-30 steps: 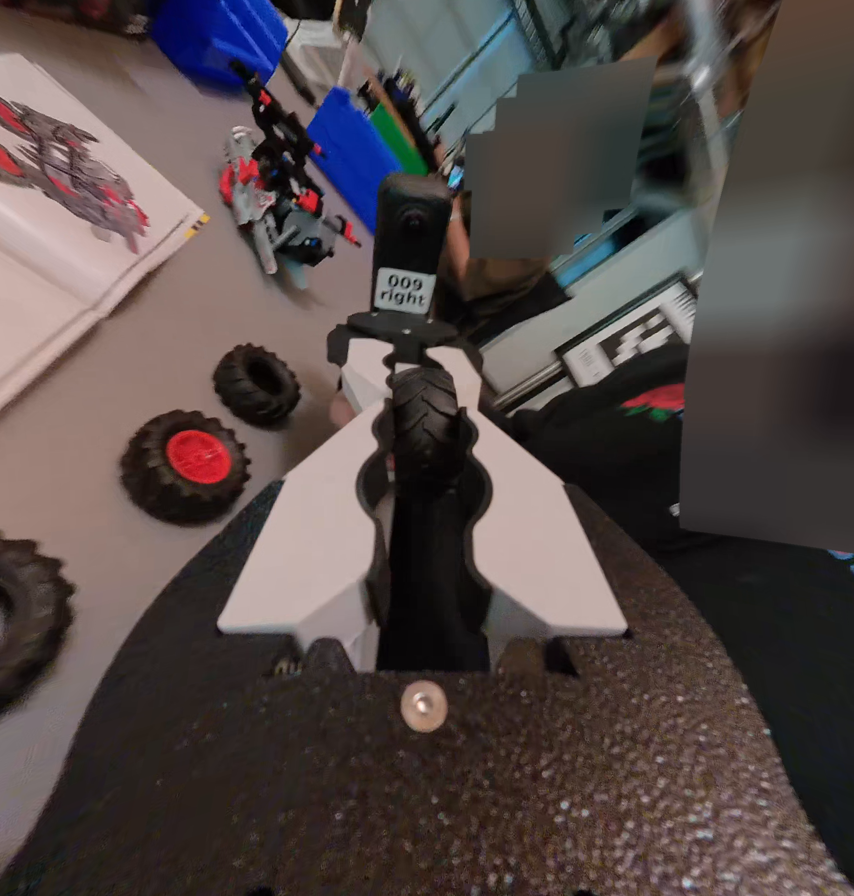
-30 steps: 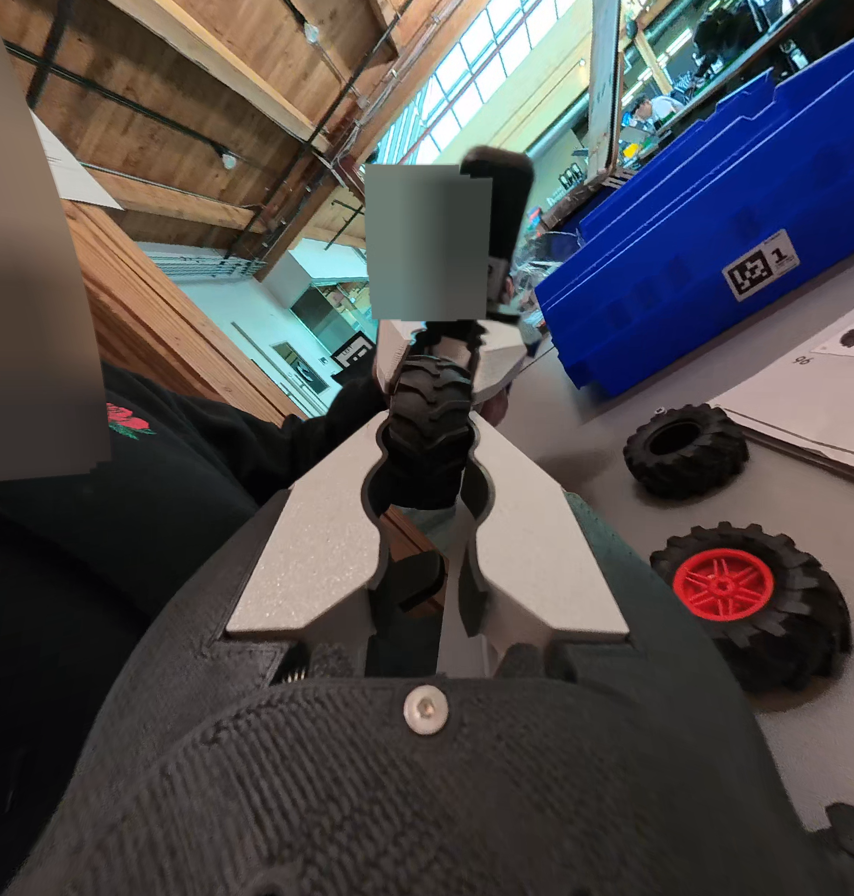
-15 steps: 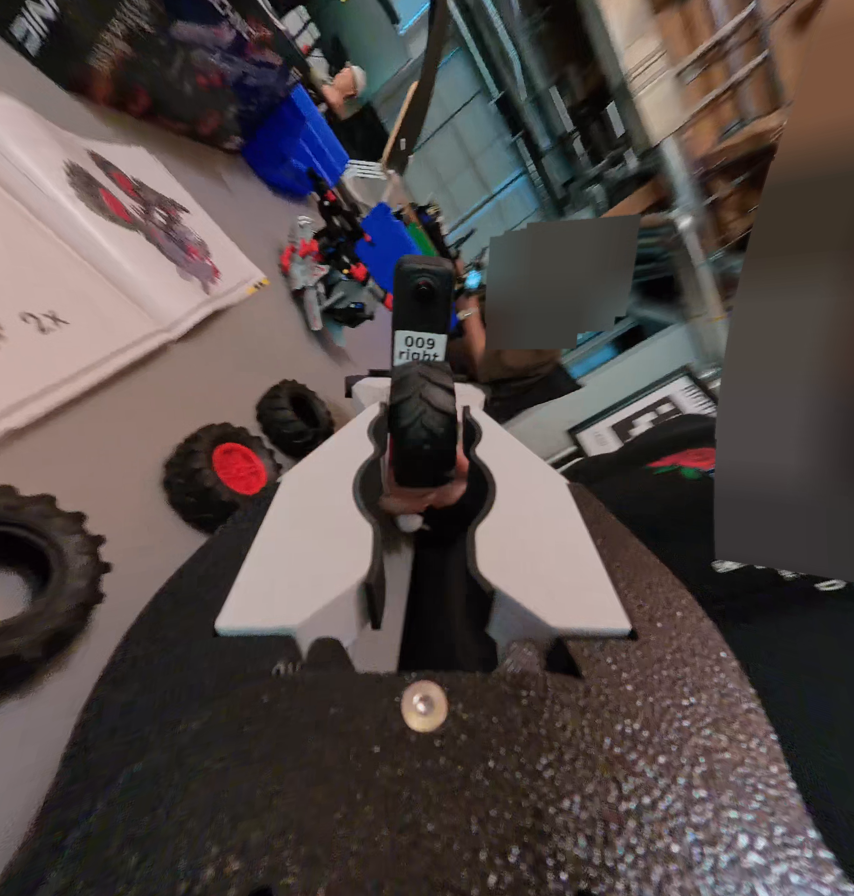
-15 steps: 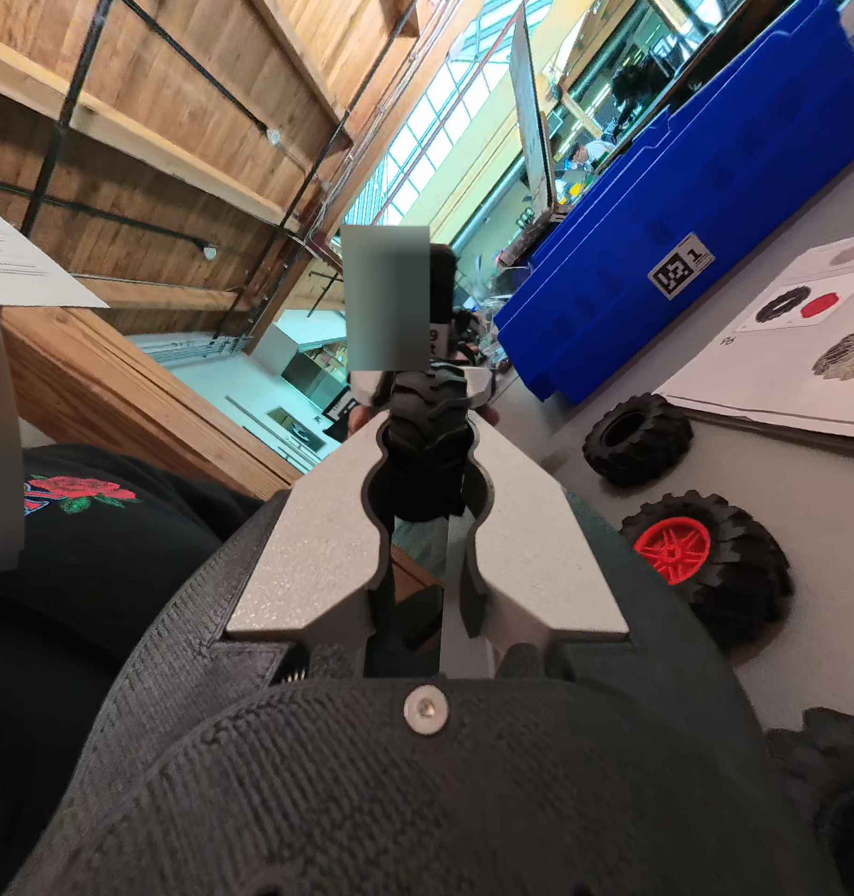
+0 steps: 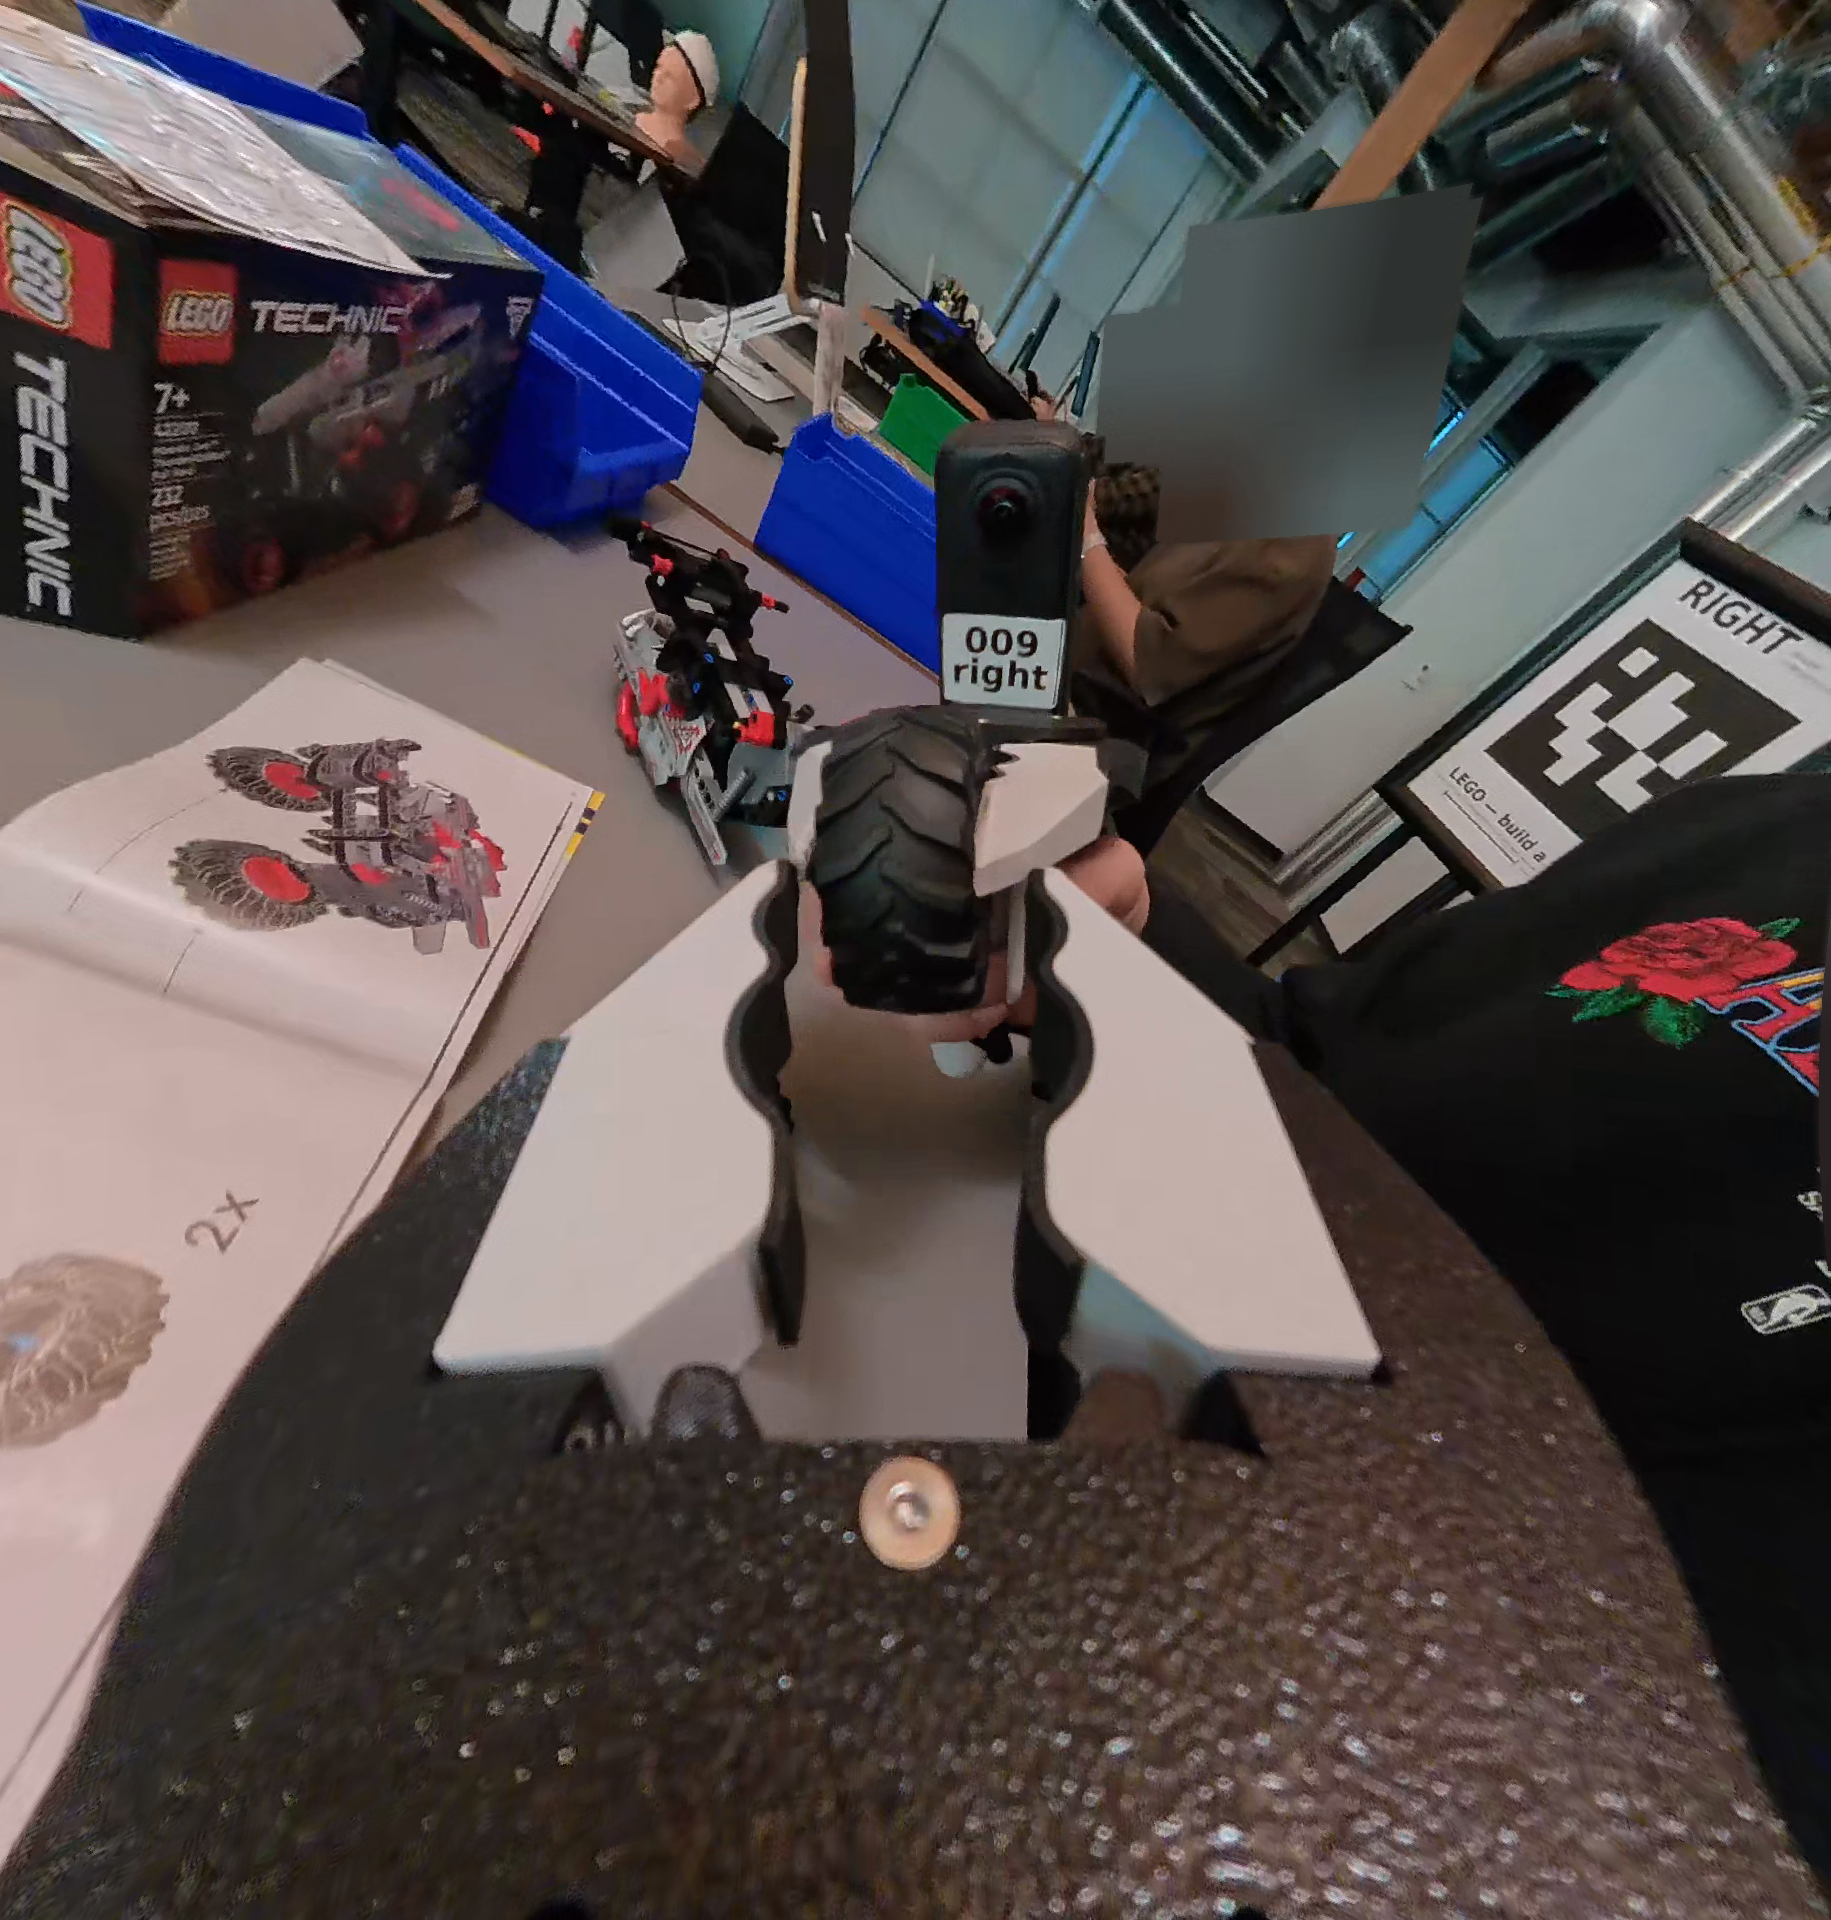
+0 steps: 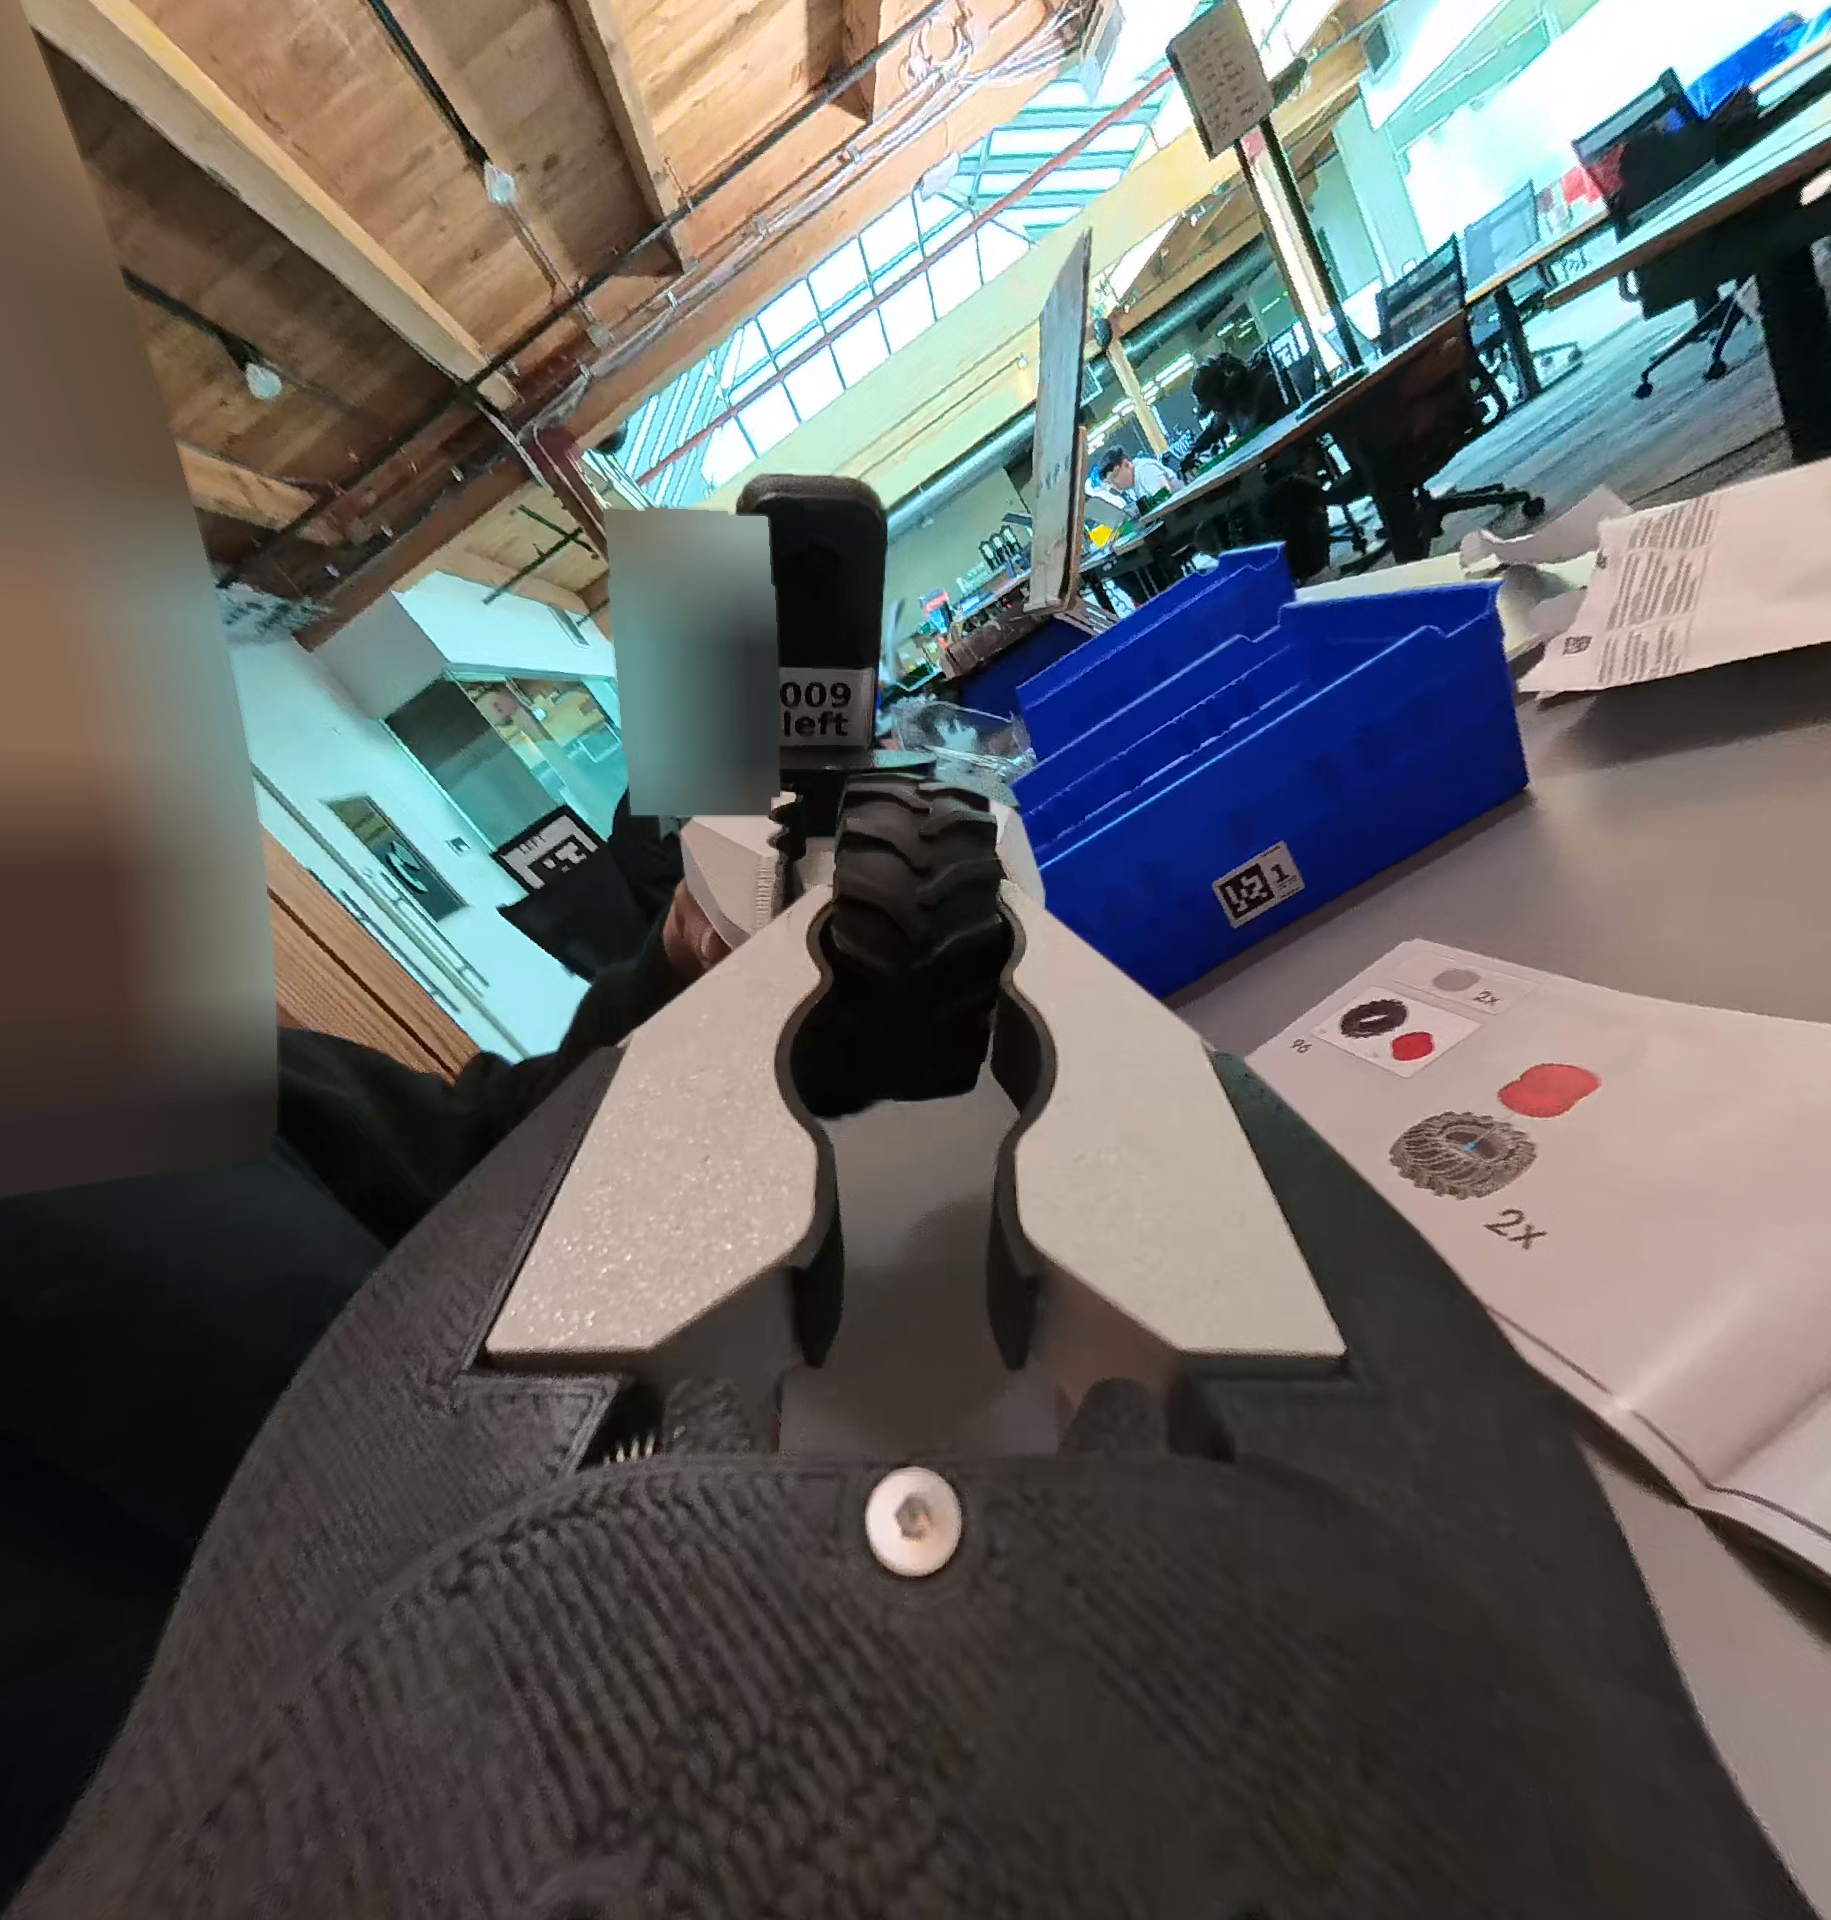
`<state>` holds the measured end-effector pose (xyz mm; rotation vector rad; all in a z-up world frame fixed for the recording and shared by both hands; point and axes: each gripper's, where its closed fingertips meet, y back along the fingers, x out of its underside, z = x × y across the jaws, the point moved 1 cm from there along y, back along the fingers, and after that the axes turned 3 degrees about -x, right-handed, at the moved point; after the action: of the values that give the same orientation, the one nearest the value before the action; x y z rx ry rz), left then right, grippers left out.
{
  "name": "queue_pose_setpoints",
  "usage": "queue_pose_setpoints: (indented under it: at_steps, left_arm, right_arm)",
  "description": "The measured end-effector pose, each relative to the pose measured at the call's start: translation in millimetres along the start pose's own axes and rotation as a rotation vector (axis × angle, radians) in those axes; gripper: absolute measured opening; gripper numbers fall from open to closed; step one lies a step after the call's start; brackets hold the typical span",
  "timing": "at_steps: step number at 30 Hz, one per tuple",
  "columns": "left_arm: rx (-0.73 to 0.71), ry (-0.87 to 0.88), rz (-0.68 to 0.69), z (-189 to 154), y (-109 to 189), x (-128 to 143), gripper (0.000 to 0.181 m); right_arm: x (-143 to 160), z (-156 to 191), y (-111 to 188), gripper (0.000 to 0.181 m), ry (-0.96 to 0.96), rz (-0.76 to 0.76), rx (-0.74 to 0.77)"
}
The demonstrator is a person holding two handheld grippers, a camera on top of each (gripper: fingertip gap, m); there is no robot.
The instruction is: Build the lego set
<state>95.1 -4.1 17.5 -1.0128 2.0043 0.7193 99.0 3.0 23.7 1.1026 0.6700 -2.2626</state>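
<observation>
A black knobby tire (image 5: 900,862) is held up in the air above the grey table (image 5: 537,623), seen edge-on. My right gripper (image 6: 916,925) is shut on the tire (image 6: 916,935), its pale fingers pinching both sidewalls. It also shows in the left wrist view, facing me, with one of its fingers (image 5: 1041,821) beside the tire. My left gripper (image 5: 911,894) is open, its jaws spread wider than the tire, with the tips just short of it. The partly built red, grey and black model (image 5: 703,686) sits on the table beyond.
An open instruction booklet (image 5: 215,935) lies on the table at the left; it also shows in the right wrist view (image 6: 1617,1195). The set's box (image 5: 215,416) and blue bins (image 5: 589,416) stand behind. A large blue bin (image 6: 1275,790) is close. A person's black sweatshirt (image 5: 1617,1143) is at the right.
My left gripper has opened and let go of the tire; my right gripper still grips it. Both grippers have shifted, and the loose wheels on the table have left the views.
</observation>
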Motion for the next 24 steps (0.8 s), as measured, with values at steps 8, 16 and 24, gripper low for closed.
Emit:
queue_pose_setpoints:
  at_steps: [8, 16, 24]
  left_arm:
    - [-0.001, -0.060, 0.104, 3, 0, 13, 0.041]
    - [-0.124, -0.104, 0.037, 13, 19, 15, 0.039]
    - [-0.267, -0.123, 0.095, 20, 12, 31, 0.040]
  right_arm:
    - [15, -2, 2, 0.024, 0.125, 0.165, -0.007]
    - [10, -19, 3, 0.023, 0.019, 0.071, 0.062]
    - [21, -17, -4, 0.023, -0.123, -0.026, 0.027]
